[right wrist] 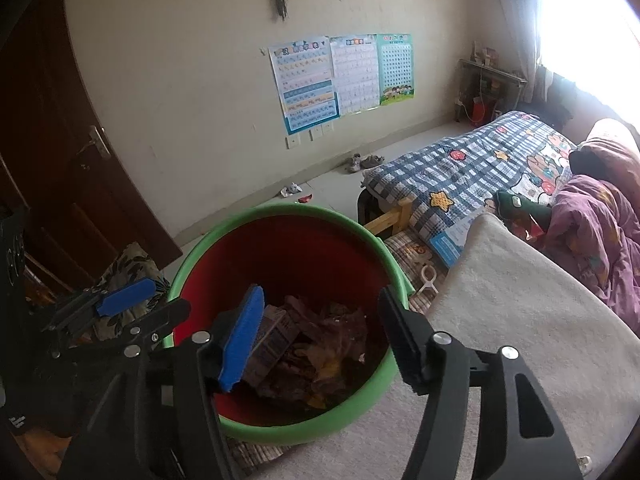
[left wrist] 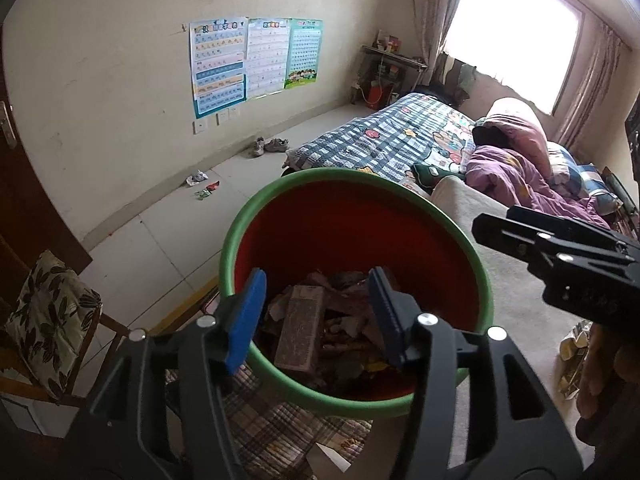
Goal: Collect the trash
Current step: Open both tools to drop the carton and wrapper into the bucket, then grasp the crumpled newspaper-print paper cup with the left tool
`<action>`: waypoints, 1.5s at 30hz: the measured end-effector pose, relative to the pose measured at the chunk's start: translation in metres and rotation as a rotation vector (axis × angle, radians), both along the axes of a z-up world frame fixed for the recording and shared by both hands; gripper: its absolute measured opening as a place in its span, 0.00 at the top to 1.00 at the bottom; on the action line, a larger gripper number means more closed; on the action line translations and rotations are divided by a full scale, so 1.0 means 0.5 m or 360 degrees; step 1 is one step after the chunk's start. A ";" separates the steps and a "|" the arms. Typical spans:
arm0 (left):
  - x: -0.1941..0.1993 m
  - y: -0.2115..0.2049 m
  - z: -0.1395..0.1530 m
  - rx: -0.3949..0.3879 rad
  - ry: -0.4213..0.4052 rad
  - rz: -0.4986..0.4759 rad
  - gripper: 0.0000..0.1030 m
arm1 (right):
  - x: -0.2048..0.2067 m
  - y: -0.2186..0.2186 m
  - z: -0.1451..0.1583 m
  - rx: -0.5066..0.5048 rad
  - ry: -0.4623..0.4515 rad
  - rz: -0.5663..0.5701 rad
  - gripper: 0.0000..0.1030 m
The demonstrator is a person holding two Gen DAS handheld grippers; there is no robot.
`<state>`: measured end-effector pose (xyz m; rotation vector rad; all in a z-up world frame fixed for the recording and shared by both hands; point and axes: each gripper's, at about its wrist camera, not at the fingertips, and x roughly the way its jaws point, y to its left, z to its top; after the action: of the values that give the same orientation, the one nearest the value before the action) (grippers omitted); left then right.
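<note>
both grippers, left [left wrist: 316, 312] and right [right wrist: 320, 332], hang parted and empty over the green-rimmed red plastic bucket [left wrist: 280, 208] of trash [left wrist: 320, 320].

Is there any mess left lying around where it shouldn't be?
Yes. A few crumpled wrappers lie loose on the floor by the wall, not in the trash bin. Two shoes also lie there.

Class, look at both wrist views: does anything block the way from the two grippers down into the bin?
Nothing visible does. The left gripper and right gripper both hang open and empty above the bin. Its mouth has no lid, and the trash inside lies well below the rim.
</note>
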<state>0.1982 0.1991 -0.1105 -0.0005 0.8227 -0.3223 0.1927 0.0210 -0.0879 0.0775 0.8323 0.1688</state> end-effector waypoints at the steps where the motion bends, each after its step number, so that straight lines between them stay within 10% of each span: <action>1: -0.003 0.001 0.003 0.0001 -0.0012 0.0007 0.43 | -0.003 0.000 0.001 0.0001 -0.0001 -0.0001 0.41; 28: -0.151 -0.207 0.034 0.0003 -0.0070 -0.0280 0.39 | -0.279 -0.225 0.004 0.0030 0.0024 -0.0403 0.38; 45: -0.307 -0.476 -0.073 0.0080 0.0144 -0.0698 0.27 | -0.566 -0.487 -0.082 0.0112 0.0208 -0.0853 0.38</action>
<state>0.0445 -0.0388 -0.1472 0.2162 0.9177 -0.7186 -0.0904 -0.2223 -0.1288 0.3759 0.9080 -0.3148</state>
